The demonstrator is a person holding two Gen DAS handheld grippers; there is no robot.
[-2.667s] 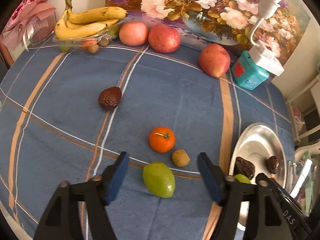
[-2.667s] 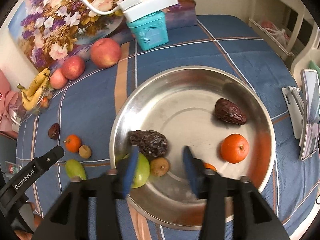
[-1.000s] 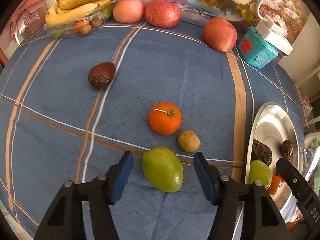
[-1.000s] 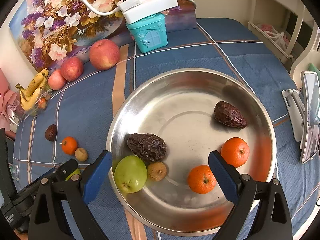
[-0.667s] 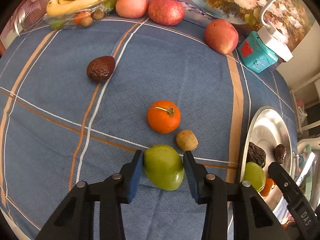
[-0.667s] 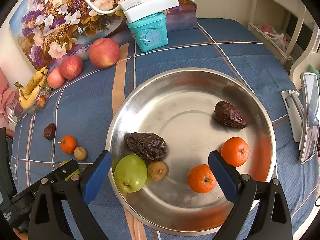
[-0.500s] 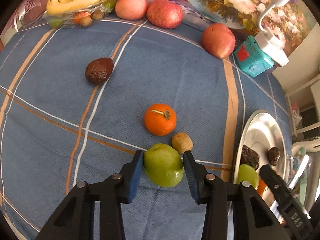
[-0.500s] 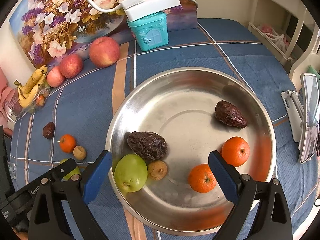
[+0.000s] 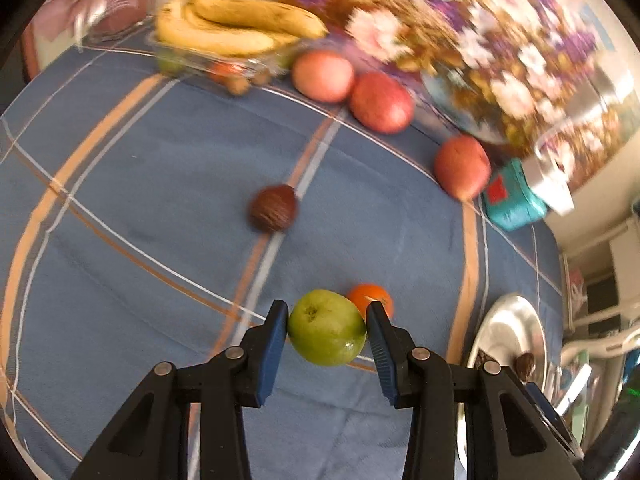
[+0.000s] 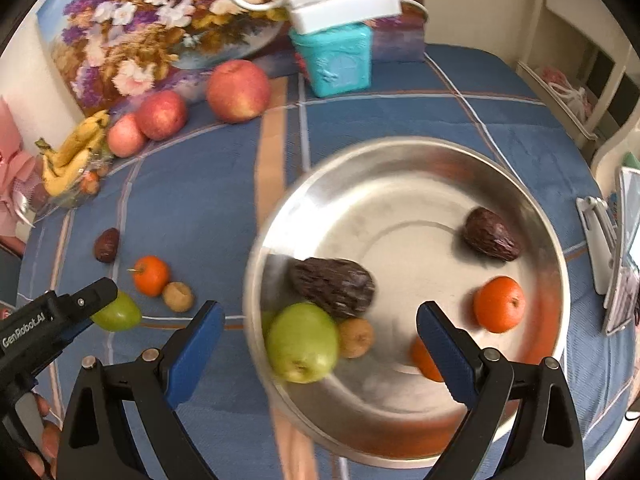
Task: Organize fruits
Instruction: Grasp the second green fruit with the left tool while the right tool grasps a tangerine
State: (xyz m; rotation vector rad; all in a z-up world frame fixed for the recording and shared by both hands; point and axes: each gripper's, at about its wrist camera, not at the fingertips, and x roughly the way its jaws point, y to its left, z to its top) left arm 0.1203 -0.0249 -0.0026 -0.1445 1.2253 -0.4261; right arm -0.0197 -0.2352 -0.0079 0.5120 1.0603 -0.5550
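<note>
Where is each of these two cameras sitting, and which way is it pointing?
Left wrist: sits on the left gripper, looking down along its jaws, shut on a green fruit, across the blue tablecloth.
Right wrist: sits on the right gripper, jaws open, looking down into the metal bowl; a hand shows bottom left.
Shared: held fruit, bowl, bananas, apples, teal box.

Setting: a lived-in home room. Evidence: worktop covered by a blue checked cloth with orange and white stripes [image 10: 192, 184]; large floral painting [image 10: 160, 20] leaning on a cream wall; small turquoise house-shaped box [image 10: 340, 60] with a white power strip [image 10: 344, 2] on top; bunch of yellow bananas [image 9: 240, 24]; white furniture [image 10: 580, 92] alongside.
</note>
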